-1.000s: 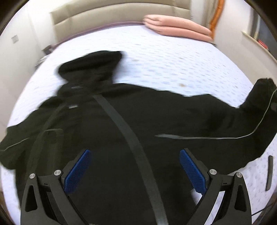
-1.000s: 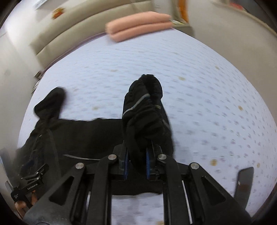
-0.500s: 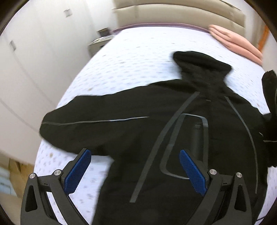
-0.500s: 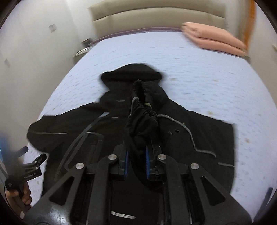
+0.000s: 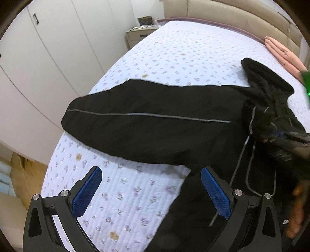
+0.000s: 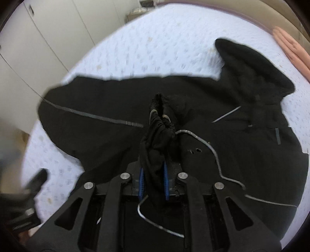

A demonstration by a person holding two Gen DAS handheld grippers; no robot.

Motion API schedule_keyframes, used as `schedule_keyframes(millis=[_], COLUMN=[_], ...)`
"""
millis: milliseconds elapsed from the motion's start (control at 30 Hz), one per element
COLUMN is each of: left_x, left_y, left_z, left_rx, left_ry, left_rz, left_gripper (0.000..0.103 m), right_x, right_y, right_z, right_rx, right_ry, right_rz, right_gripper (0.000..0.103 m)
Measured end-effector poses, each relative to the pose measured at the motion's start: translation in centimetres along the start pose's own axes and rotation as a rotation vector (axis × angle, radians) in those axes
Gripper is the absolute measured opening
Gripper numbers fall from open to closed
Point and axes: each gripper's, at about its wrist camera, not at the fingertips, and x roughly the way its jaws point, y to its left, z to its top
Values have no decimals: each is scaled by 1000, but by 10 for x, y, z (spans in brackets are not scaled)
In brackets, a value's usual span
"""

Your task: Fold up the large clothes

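A black hooded jacket (image 5: 155,131) with thin grey piping lies spread on the bed, its left sleeve (image 5: 108,120) stretched toward the bed's left edge and its hood (image 5: 267,81) toward the headboard. My left gripper (image 5: 151,192) is open and empty, hovering over the bedspread just below that sleeve. My right gripper (image 6: 153,180) is shut on the cuff of the right sleeve (image 6: 157,135), holding it bunched above the jacket's body (image 6: 242,151). The right gripper also shows blurred at the right edge of the left wrist view (image 5: 286,139).
The bed has a pale floral quilt (image 5: 184,58). Pink folded bedding (image 5: 281,54) lies by the padded headboard (image 5: 232,15). White wardrobe doors (image 5: 48,58) and a small nightstand (image 5: 139,33) stand left of the bed. The bed's left edge drops to a wooden floor (image 5: 21,174).
My right gripper has carried the right sleeve cuff leftward across the jacket's body. My left gripper has swung left, from over the jacket's front to beside the left sleeve.
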Motion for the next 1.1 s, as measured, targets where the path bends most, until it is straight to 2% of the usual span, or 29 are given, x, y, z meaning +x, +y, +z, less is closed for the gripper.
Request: schedule_keyframes(millis=[67, 167, 233, 300, 367, 467, 567, 700, 800, 833, 933, 967, 1100], left_x=[6, 13, 15, 15, 10, 3, -1, 20, 42, 50, 78, 87, 87], left_y=[3, 4, 2, -3, -12, -37, -78, -140, -178, -188, -214, -217, -215], left_z=[-4, -7, -6, -4, 2, 14, 25, 36, 35, 34, 23, 22, 23], left_rx=[-2, -2, -5, 0, 13, 44, 114, 190, 258, 281, 403, 419, 419], left_ry=[11, 26, 33, 31, 16, -9, -38, 1, 41, 49, 28, 41, 43], left_rz=[4, 3, -5, -21, -51, -159, -277, -451, -508, -497, -279, -255, -258], left_gripper=[102, 102, 102, 102, 102, 102, 102, 102, 102, 102, 102, 103, 103], right_x=[30, 54, 47, 30, -7, -56, -85, -81, -63, -53, -29, -23, -15], right_y=[1, -1, -2, -9, -27, -72, -147, -217, -244, -252, -267, -267, -273], right_z=[-7, -15, -13, -14, -18, -33, -63, -95, -114, -118, -125, -127, -125], right_rx=[6, 23, 11, 29, 43, 104, 265, 412, 450, 462, 498, 494, 509], right_ry=[66, 146, 145, 138, 63, -36, -61, -13, 12, 37, 90, 95, 110], right_rz=[-10, 41, 86, 139, 150, 72, -92, -235, -309, -325, -306, -309, -302], right_gripper=[31, 44, 52, 52, 53, 61, 62, 62, 60, 59, 57, 57, 59])
